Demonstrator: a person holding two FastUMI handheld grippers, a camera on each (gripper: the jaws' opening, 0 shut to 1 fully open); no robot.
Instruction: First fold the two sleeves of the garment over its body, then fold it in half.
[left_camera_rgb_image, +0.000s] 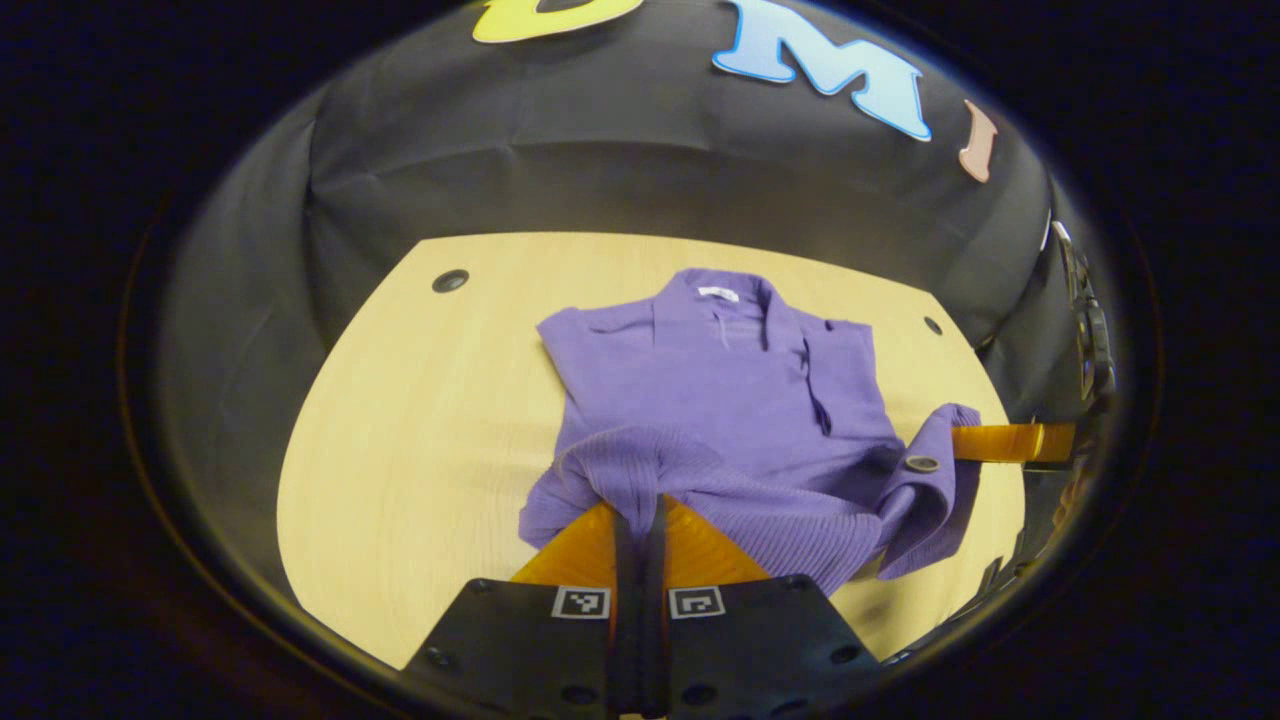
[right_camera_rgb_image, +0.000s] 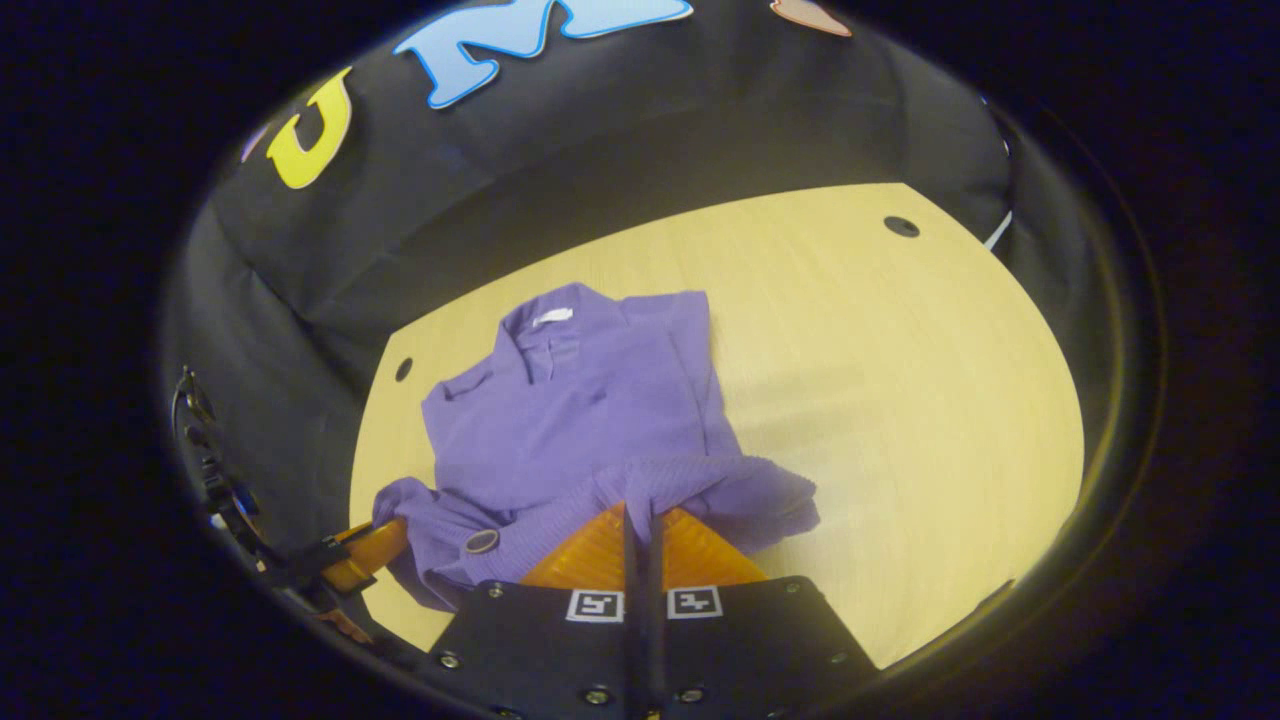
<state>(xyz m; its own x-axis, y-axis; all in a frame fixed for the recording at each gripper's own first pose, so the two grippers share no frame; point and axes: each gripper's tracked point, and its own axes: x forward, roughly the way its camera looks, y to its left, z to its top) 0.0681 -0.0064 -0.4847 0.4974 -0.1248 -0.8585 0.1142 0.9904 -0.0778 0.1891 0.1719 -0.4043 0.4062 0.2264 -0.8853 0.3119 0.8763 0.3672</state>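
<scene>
A purple collared garment (left_camera_rgb_image: 720, 390) lies on the wooden table (left_camera_rgb_image: 400, 450), collar and white neck label at the far end, both sleeves lying folded in over its body. In the left gripper view my left gripper (left_camera_rgb_image: 640, 505) is shut on the ribbed bottom hem near one corner, which is raised off the table. At the right of that view, my right gripper (left_camera_rgb_image: 962, 442) pinches the other hem corner. In the right gripper view the garment (right_camera_rgb_image: 570, 410) stretches away from my right gripper (right_camera_rgb_image: 640, 515), shut on the hem. The left gripper (right_camera_rgb_image: 385, 545) holds the far corner at lower left.
The table (right_camera_rgb_image: 900, 400) has small dark holes (left_camera_rgb_image: 450, 280) (right_camera_rgb_image: 901, 226) near its far corners. Black cloth walls close in behind and beside it. Bare wood lies on both sides of the garment.
</scene>
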